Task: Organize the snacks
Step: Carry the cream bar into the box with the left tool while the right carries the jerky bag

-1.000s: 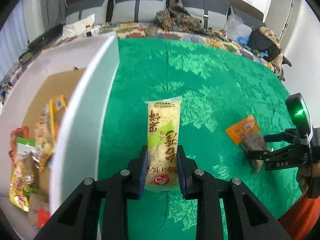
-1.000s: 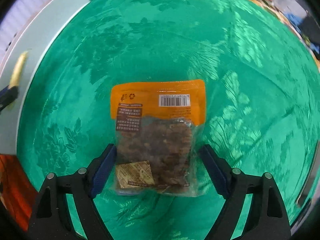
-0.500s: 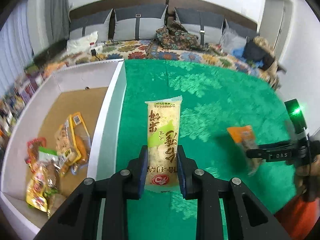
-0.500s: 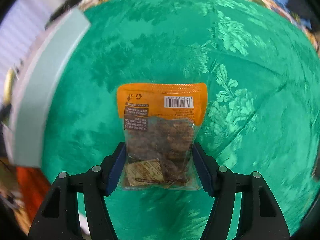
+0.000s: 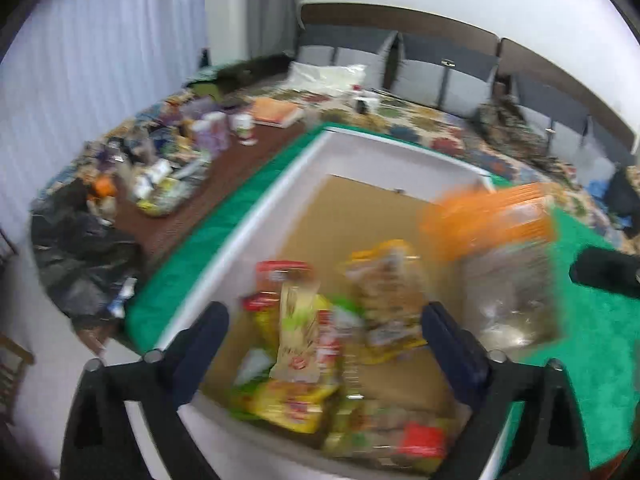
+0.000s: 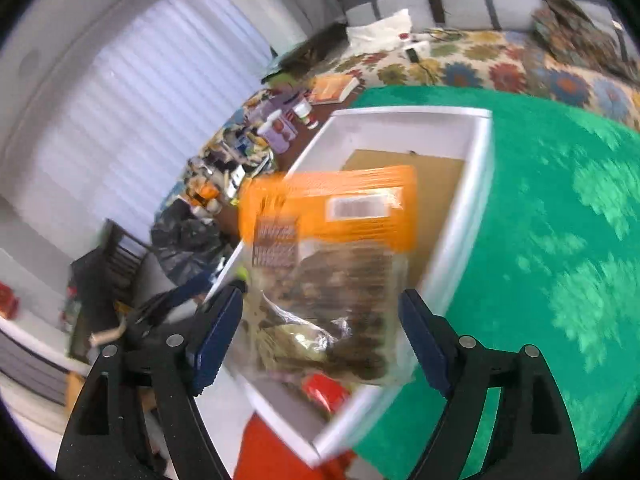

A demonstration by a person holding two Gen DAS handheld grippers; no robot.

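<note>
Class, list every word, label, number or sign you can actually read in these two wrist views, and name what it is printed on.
None can be read.
Orange-topped packet: barcode label and dark text blocks, blurred.
Cream and green packet: red logo, smeared.
Other snacks in the white box: print too blurred.

Colours over the white box

The orange-topped packet (image 6: 332, 216) was clear below; the white box (image 5: 400, 152) had a brown floor; the cloth (image 6: 560, 220) was green, leaf-patterned; the fingers (image 6: 218, 332) wore blue pads.
</note>
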